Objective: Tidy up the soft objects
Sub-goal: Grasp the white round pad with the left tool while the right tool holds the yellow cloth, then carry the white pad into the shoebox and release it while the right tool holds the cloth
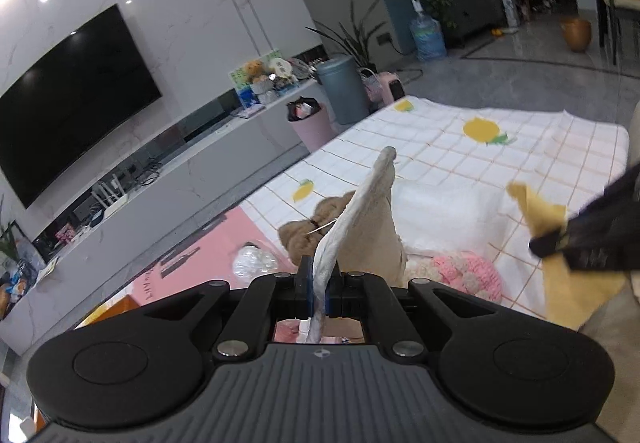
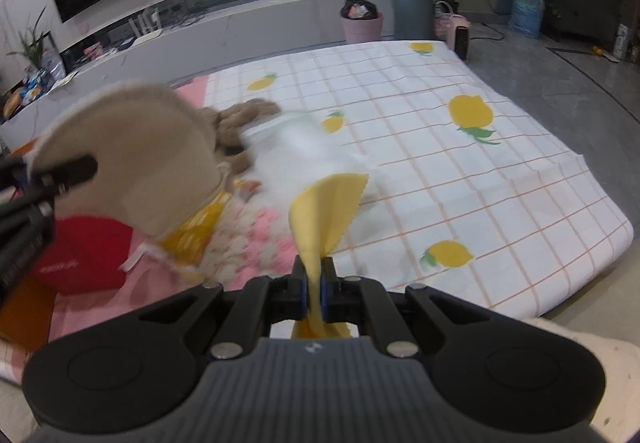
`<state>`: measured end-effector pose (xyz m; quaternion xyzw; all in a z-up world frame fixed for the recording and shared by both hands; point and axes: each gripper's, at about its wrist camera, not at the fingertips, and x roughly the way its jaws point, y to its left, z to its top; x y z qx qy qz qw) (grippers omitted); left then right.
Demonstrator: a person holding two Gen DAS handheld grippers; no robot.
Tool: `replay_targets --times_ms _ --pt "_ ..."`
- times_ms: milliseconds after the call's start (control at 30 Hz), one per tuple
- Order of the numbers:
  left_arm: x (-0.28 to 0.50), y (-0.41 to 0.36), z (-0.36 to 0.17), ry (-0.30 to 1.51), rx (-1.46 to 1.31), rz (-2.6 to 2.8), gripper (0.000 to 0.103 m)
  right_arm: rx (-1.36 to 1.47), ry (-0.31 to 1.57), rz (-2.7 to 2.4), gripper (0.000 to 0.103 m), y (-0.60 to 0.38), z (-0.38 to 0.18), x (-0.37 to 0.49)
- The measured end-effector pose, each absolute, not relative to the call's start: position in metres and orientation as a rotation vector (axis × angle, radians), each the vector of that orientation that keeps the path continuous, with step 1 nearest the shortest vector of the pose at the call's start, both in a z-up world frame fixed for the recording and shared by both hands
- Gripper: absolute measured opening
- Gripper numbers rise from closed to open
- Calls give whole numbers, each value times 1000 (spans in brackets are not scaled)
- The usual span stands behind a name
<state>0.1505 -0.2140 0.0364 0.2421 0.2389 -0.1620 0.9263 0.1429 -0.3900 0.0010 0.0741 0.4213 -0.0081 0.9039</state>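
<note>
Lemon-print sheet point(image 2: 460, 171) beneath tongs point(image 1: 319, 283) (each pair pinching cloth), television point(image 1: 72, 99) beyond.

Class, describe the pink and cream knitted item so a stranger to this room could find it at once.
Start at the lemon-print blanket spread on the floor before the TV. At its near-left edge lies a heap of soft things; the pink knitted piece sits between the red cushion and the right gripper. Only it has bobbly pink-and-cream yarn.
</note>
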Motion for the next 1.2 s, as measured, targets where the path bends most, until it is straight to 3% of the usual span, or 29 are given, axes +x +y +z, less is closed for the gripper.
replay_targets --times_ms 700,1200 --pt "123 -149 140 305 264 -265 5 38 703 122 3 -300 70 76" --pt "94 -14 147 279 129 -86 5 -16 571 331 3 -172 138 64"
